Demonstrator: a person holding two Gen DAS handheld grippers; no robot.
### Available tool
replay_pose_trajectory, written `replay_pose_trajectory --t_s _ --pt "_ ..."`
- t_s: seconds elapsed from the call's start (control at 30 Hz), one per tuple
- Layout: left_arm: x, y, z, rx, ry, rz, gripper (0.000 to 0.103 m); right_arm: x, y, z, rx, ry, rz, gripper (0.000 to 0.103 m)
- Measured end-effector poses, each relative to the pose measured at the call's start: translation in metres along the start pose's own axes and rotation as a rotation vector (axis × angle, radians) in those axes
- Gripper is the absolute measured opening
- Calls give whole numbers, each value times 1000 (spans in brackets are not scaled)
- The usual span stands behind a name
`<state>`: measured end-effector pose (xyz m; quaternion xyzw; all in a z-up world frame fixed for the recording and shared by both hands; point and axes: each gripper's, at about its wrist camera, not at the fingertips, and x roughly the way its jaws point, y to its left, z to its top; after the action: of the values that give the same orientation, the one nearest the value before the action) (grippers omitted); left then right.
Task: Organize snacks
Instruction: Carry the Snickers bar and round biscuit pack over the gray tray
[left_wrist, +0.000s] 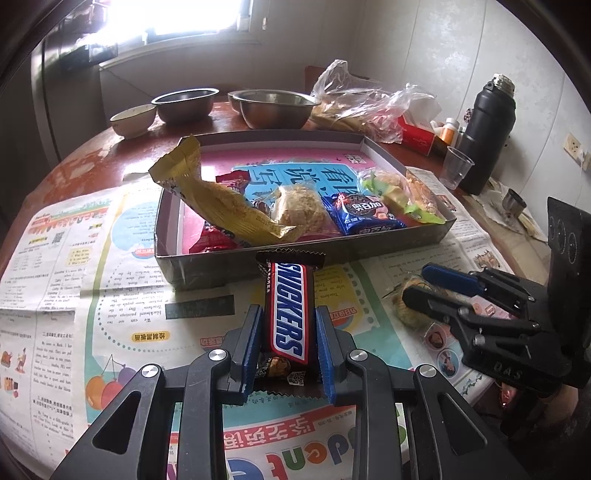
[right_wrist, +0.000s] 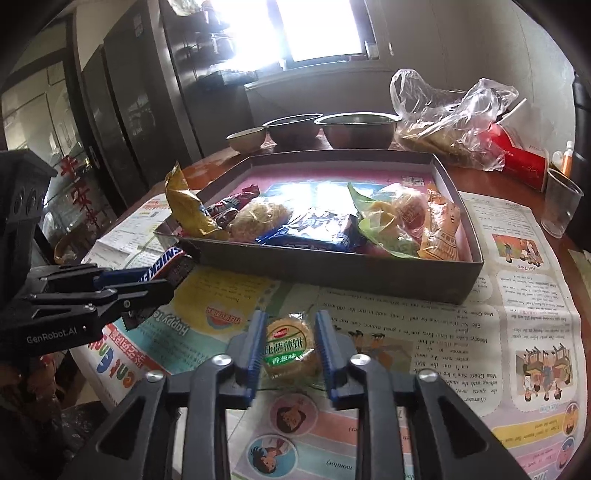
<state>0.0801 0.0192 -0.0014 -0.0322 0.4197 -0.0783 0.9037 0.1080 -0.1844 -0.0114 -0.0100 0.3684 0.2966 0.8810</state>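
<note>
My left gripper (left_wrist: 287, 314) is shut on a Snickers bar (left_wrist: 288, 306) and holds it just in front of the grey snack box (left_wrist: 295, 258); it also shows in the right wrist view (right_wrist: 162, 280) with the bar (right_wrist: 162, 264). The box (right_wrist: 332, 269) holds a yellow packet (left_wrist: 221, 203), a blue packet (left_wrist: 362, 214), a green packet (right_wrist: 384, 229) and other snacks. My right gripper (right_wrist: 289, 321) straddles a round cracker pack (right_wrist: 290, 350) lying on the newspaper; its pads (right_wrist: 256, 343) stand a little apart from the pack.
Metal bowls (left_wrist: 273, 107) and a ceramic bowl (left_wrist: 133, 118) stand behind the box. A plastic bag (right_wrist: 443, 122), red tissue pack (right_wrist: 517, 162), clear cup (left_wrist: 456, 166) and black thermos (left_wrist: 487, 129) sit at right. Newspaper (left_wrist: 110, 295) covers the table.
</note>
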Motion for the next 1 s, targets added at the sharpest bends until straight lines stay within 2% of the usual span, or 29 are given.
replay_pose_trajectory --t_s 0.07,0.23,0.33,0.4,0.73,1.0 --pt "0 1 0 -1 -1 0 29 0 2 -1 -16 -1 -15 60" --pt "-1 2 1 -5 -3 -3 29 7 13 -8 -85 28 -50 62" --pt "-3 3 2 -8 -8 -4 29 12 21 -13 -136 39 -81 42" --pt "-5 3 4 -10 -13 -9 29 12 23 -14 -150 29 -89 33" --pt "-13 -1 23 -11 -64 -22 29 -10 17 3 -95 -53 -41 34" --pt "-9 -4 45 -18 -101 -30 29 -23 -1 32 -34 -125 -56 34"
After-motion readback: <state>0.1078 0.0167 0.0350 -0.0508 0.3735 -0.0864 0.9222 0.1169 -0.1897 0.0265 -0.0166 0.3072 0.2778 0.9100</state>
